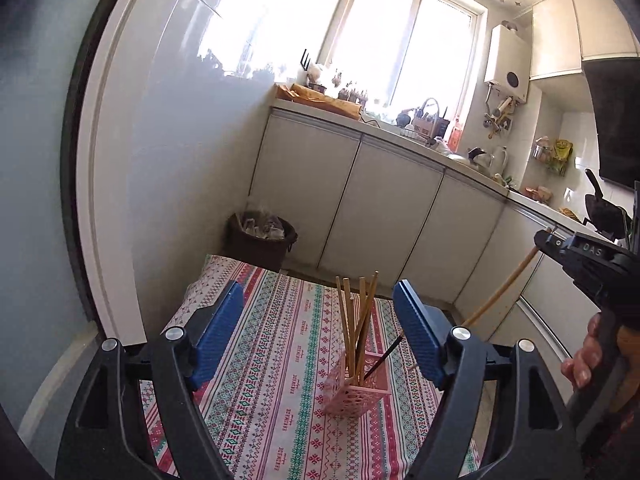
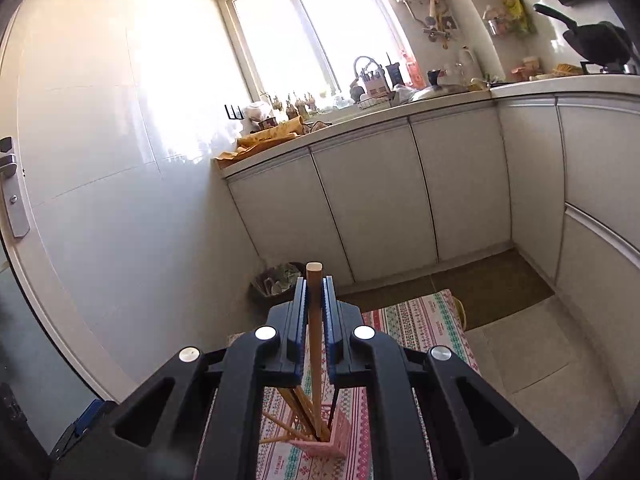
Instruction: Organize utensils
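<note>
- Starting with the biggest thing, the table (image 1: 280, 360) has a patterned red, green and white cloth on it, and it sits close to the white lower cabinets (image 1: 360, 200) of a small kitchen.
- The bin (image 1: 260, 236) is on the floor past the far end of the table, in the corner by the wall.
- The left gripper (image 1: 320, 332) hangs over the table with its blue fingers (image 1: 218, 336) spread wide and nothing between them.
- The right gripper (image 2: 315, 312) has its fingers pinched narrow on a single wooden chopstick (image 2: 314, 320). In the right wrist view the stick runs down from the jaws and its lower end is in the holder.
- The pink holder (image 1: 356, 388) is a slotted plastic basket standing on the cloth, seen between the left fingers.
- The chopsticks (image 1: 352, 320) in it are a handful of wooden ones leaning against each other, and there's also a dark stick (image 1: 384, 360) tilted off to the right.
</note>
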Demonstrator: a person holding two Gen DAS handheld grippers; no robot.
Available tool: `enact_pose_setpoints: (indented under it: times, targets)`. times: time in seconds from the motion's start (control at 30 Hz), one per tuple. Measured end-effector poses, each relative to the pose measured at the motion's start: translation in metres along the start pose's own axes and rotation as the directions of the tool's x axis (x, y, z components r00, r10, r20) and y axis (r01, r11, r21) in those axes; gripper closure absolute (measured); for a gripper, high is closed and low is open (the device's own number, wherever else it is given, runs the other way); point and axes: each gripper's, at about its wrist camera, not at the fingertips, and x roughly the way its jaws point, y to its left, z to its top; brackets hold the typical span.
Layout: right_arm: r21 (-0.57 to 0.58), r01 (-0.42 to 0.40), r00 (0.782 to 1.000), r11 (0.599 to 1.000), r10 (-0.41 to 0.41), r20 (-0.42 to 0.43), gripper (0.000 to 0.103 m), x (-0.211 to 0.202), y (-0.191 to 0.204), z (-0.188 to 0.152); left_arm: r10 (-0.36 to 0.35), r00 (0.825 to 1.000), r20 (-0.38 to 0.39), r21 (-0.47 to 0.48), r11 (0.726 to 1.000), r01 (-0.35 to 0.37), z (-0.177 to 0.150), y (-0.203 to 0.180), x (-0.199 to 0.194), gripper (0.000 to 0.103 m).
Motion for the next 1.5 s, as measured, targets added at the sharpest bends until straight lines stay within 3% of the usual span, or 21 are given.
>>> enact_pose_setpoints:
  times: [0.2, 0.37, 0.4, 0.5, 0.77, 0.83, 0.9, 1.03, 1.13, 1.27, 1.37, 1.5]
  targets:
    - [-0.088, 0.006, 1.000, 0.996, -0.009, -0.029, 0.094, 0.043, 0.018, -0.028, 0.011, 0.999, -0.030, -0.004, 1.000, -0.011, -0.004, 0.011, 0.005, 0.030]
    - [-0.059, 0.031, 0.993, 0.998, -0.037, -0.112, 0.094, 0.059, 0.013, -0.056, 0.018, 0.998, -0.056, 0.006, 1.000, -0.018, -0.008, 0.013, 0.009, 0.029]
    - [-0.050, 0.034, 0.993, 0.998, -0.039, -0.112, 0.089, 0.055, 0.011, -0.057, 0.021, 0.997, -0.069, 0.009, 1.000, -0.021, -0.009, 0.013, 0.011, 0.029]
    - [-0.037, 0.059, 0.994, 0.998, -0.062, -0.085, 0.062, 0.036, 0.009, -0.055, 0.036, 0.995, -0.098, 0.008, 0.999, -0.035, -0.015, 0.014, 0.016, 0.028]
    - [-0.073, 0.138, 0.983, 0.988, -0.146, -0.108, 0.056, -0.013, 0.011, -0.068, 0.075, 0.989, -0.124, 0.073, 0.995, -0.066, -0.024, -0.004, 0.013, 0.016]
    - [-0.084, 0.165, 0.979, 0.983, -0.174, -0.104, 0.048, -0.024, 0.013, -0.075, 0.096, 0.989, -0.116, 0.088, 0.992, -0.086, -0.027, -0.011, 0.010, 0.007]
    - [-0.084, 0.195, 0.975, 0.977, -0.203, -0.093, 0.043, -0.034, 0.014, -0.080, 0.114, 0.988, -0.108, 0.104, 0.989, -0.103, -0.028, -0.018, 0.007, 0.007]
    - [-0.071, 0.312, 0.947, 0.947, -0.316, -0.058, 0.020, -0.055, 0.009, -0.092, 0.184, 0.982, -0.044, 0.169, 0.970, -0.174, -0.031, -0.037, -0.005, 0.007]
    - [-0.076, 0.402, 0.915, 0.913, -0.403, 0.003, 0.010, -0.073, 0.006, -0.101, 0.206, 0.979, -0.010, 0.208, 0.958, -0.199, -0.036, -0.049, -0.016, 0.007]
    - [-0.013, 0.436, 0.900, 0.900, -0.436, 0.001, 0.008, -0.096, -0.003, -0.111, 0.209, 0.978, 0.012, 0.212, 0.955, -0.206, -0.048, -0.058, -0.029, 0.007]
    - [-0.012, 0.477, 0.879, 0.879, -0.477, 0.004, 0.007, -0.110, -0.005, -0.121, 0.268, 0.962, 0.055, 0.216, 0.937, -0.273, -0.050, -0.064, -0.041, 0.007]
    - [-0.021, 0.483, 0.876, 0.875, -0.483, -0.004, 0.007, -0.120, -0.005, -0.130, 0.237, 0.968, 0.084, 0.196, 0.948, -0.250, -0.051, -0.072, -0.061, 0.007]
